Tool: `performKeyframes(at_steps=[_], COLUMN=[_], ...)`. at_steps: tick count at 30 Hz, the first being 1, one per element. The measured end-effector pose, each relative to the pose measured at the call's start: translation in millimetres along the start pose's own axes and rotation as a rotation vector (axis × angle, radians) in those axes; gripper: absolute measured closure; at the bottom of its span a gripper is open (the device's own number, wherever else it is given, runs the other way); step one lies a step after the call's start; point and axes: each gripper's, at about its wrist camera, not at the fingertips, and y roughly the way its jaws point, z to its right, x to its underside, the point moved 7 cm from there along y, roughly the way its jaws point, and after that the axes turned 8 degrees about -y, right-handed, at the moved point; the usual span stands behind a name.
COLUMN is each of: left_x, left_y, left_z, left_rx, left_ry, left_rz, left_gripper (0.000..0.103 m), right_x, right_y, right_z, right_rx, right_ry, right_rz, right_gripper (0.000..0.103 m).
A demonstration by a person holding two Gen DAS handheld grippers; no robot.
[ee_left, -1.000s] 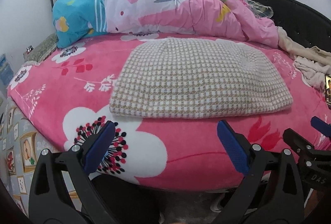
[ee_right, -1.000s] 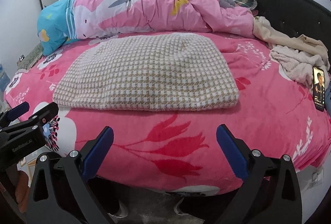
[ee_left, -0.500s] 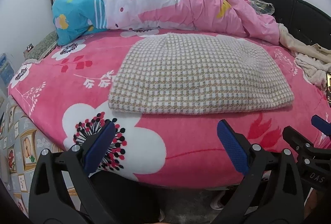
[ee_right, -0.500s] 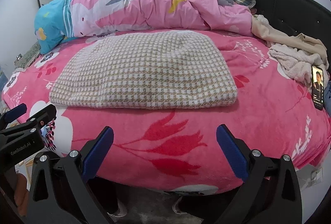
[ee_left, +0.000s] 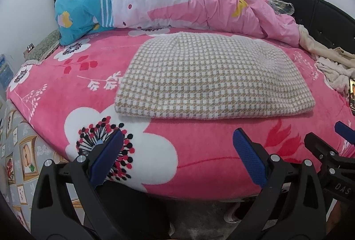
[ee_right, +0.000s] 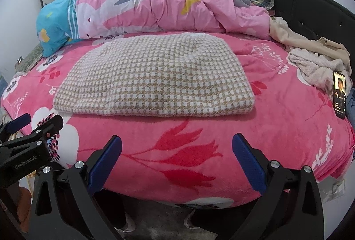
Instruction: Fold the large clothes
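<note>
A beige and white houndstooth garment (ee_left: pixel 210 80) lies folded flat in a rectangle on the pink flowered bed (ee_left: pixel 177 151); it also shows in the right wrist view (ee_right: pixel 155 78). My left gripper (ee_left: pixel 177 146) is open and empty, held off the bed's front edge, short of the garment's near left corner. My right gripper (ee_right: pixel 177 146) is open and empty, off the front edge below the garment's near right part. Each gripper shows at the side of the other's view.
A rumpled pink and blue duvet (ee_left: pixel 177 2) lies along the far side. Beige clothes (ee_right: pixel 315 56) and a lit phone (ee_right: pixel 340 94) lie at the right by a black headboard (ee_right: pixel 310 9). The floor lies below the front edge.
Both grippers have risen slightly and stay open; the garment sits a little lower in both views. The garment has not moved on the bed.
</note>
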Motion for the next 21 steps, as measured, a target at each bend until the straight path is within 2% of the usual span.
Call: performKeyframes(at_steps=[21], left_x=[7], left_y=[7], left_z=[9], left_rx=[0.021], left_ry=[0.017], left_rz=[-0.035], left_gripper=[0.008], right_x=[0], right_y=[4], right_z=[-1], right_rx=[-0.003], right_ry=[-0.004], right_rz=[-0.016], right_gripper=[0.006])
